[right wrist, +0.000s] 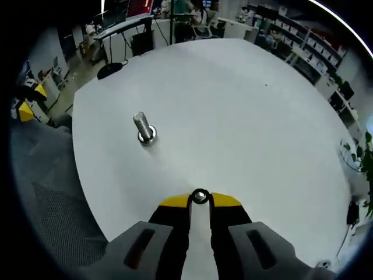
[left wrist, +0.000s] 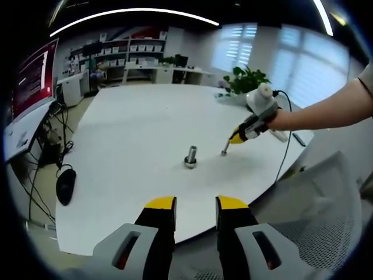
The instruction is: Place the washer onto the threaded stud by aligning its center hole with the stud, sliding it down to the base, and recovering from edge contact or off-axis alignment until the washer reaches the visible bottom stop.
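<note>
The right claw point(right wrist: 200, 201) pinches the small, stiff, light steel ring washer point(right wrist: 200, 196) by its rim; upright threaded steel stud point(right wrist: 141, 127) at ten o'clock on the white bench point(right wrist: 245, 116). Left claw point(left wrist: 195, 207) released.

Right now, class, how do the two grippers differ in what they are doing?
The right gripper is shut on the washer; the left gripper is open and holds nothing. The right gripper reaches over the table beside the threaded stud; the left hangs back at its edge. Both have yellow-tipped jaws.
</note>
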